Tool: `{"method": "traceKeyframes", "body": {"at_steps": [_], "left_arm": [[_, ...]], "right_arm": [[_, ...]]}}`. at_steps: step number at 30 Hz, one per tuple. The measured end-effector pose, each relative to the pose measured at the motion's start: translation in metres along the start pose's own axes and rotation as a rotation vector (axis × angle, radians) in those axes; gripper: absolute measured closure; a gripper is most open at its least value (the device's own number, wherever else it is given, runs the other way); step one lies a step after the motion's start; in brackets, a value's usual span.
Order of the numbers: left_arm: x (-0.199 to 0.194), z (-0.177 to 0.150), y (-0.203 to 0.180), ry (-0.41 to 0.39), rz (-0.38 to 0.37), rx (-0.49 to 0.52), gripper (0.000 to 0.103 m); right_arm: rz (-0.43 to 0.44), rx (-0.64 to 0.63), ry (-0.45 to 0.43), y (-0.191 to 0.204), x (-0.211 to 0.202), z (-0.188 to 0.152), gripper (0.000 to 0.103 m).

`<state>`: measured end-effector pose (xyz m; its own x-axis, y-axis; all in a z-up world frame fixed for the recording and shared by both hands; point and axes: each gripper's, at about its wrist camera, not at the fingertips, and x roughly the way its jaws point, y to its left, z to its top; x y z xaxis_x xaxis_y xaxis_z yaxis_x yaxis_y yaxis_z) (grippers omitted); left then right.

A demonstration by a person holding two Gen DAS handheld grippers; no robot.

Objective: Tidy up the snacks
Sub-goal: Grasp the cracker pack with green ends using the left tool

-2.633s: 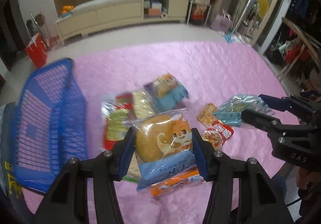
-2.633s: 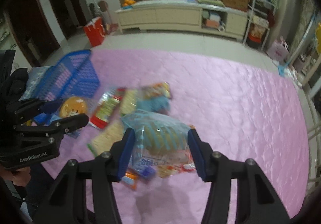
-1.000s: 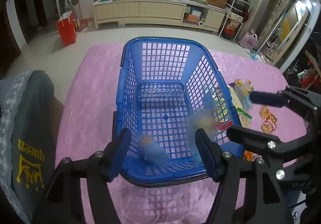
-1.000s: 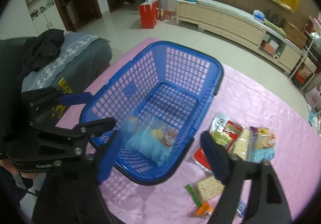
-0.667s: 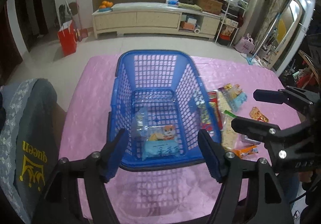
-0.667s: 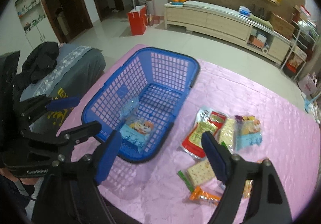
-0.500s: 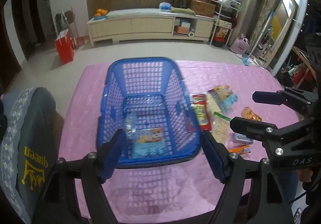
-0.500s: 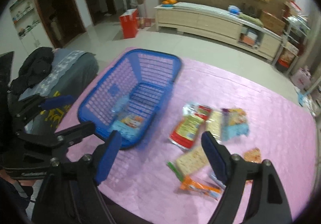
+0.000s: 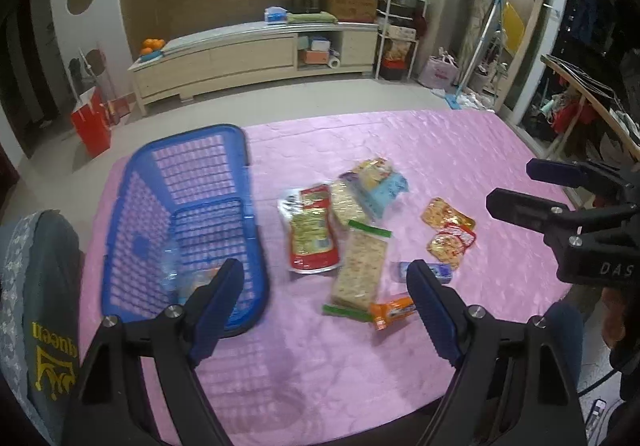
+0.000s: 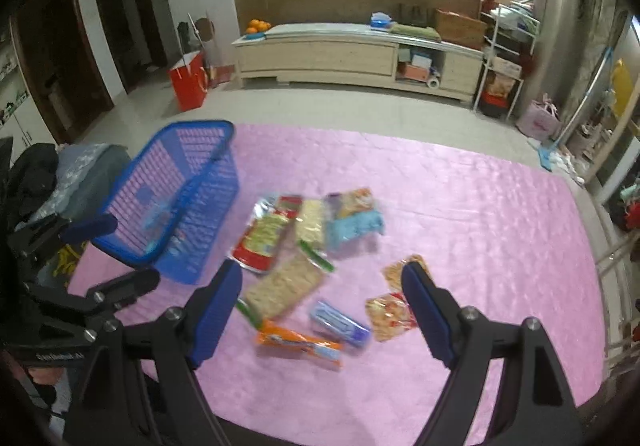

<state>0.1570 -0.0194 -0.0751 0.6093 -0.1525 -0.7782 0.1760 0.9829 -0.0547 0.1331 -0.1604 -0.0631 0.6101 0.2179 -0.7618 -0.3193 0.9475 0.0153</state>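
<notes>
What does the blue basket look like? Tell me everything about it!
The blue basket looks like plastic, with lattice walls full of little holes and a thick smooth rim. It sits upright on the pink cloth, left of the loose snack packets. Some packets already lie inside at its near end, blurred. Neither gripper touches it.

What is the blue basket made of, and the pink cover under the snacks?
The blue basket looks like hard, moulded plastic: its walls are a stiff grid of little holes. The pink cover looks like shiny quilted fabric, maybe satin: it glints and shows puffy stitched bumps.
</notes>
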Motion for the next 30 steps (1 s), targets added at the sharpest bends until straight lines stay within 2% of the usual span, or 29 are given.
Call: {"method": "traceKeyframes", "body": {"at_steps": [7,13,24,30], "left_arm": [[0.037,0.001,-0.034,0.054,-0.014,0.034,0.021],[0.085,-0.006,-0.047,0.129,-0.009,0.055,0.021],[0.167,-0.022,-0.043,0.275,-0.008,0.069,0.021],[0.202,-0.034,-0.034,0.341,-0.011,0.064,0.021]], "right_arm": [[0.008,0.005,0.082,-0.037,0.029,-0.027,0.018],[-0.007,0.022,0.142,-0.064,0.06,-0.045,0.018],[0.009,0.033,0.247,-0.075,0.119,-0.063,0.018],[0.028,0.039,0.272,-0.074,0.136,-0.067,0.018]]}}
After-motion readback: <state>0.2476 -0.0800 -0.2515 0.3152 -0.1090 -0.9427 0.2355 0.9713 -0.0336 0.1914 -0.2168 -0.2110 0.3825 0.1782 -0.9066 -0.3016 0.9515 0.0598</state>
